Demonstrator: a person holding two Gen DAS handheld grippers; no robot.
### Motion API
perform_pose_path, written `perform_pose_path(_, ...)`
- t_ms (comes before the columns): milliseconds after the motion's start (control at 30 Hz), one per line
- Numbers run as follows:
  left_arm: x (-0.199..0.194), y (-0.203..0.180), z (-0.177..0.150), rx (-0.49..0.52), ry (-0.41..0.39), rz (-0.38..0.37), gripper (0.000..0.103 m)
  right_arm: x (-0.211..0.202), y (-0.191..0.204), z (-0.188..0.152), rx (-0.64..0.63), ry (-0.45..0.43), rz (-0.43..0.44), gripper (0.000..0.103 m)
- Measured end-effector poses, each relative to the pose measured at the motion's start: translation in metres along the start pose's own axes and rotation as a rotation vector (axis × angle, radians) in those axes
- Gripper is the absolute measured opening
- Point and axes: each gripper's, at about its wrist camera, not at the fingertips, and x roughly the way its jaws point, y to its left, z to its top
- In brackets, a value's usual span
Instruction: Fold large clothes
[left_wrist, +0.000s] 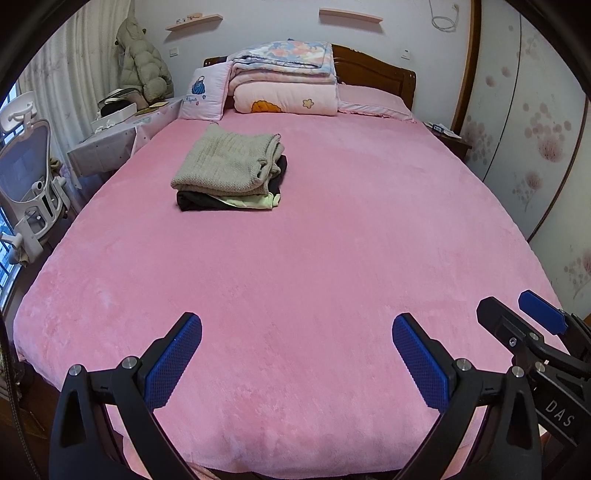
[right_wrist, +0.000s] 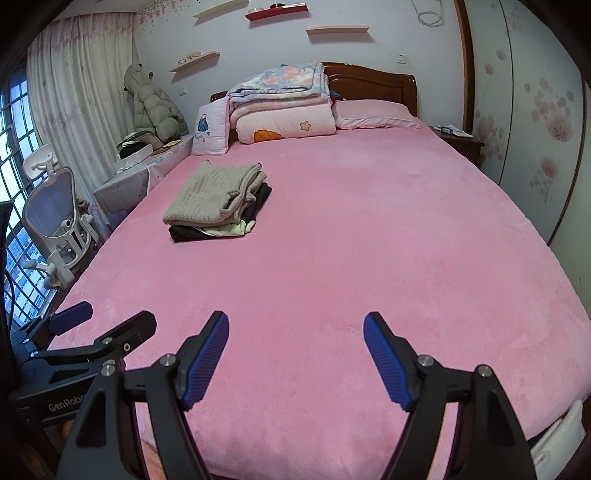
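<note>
Both the left tongs (left_wrist: 297, 345) and right tongs (right_wrist: 295, 341) hang wide apart, holding nothing, while the soft, floppy folded sweater (left_wrist: 225, 164) sits at eleven o'clock on the bed (left_wrist: 332, 240), best grabbed by its edges.

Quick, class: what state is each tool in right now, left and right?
Left tool: open, holding nothing, above the pink bed cover.
Right tool: open, holding nothing, above the same cover.
</note>
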Motion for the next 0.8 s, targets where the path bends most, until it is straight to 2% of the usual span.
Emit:
perform_pose_path(333, 0.002, -0.006, -0.001, 0.010, 0.007, 0.000, 0.103, -0.003, -0.012, -0.006, 0.024, -0.002, -0.005, 0.076)
perform_pose_path(533, 0.003, -0.008, -0.001, 0.014, 0.006, 0.006, 0.103, -0.007, -0.009, -0.007, 0.001, -0.020, -0.031, 0.076)
perform_pose_path(800, 0.005, -0.008, -0.004, 0.016, 0.010, 0.008, 0.102, -0.011, -0.006, -0.006, -0.016, -0.031, -0.023, 0.076)
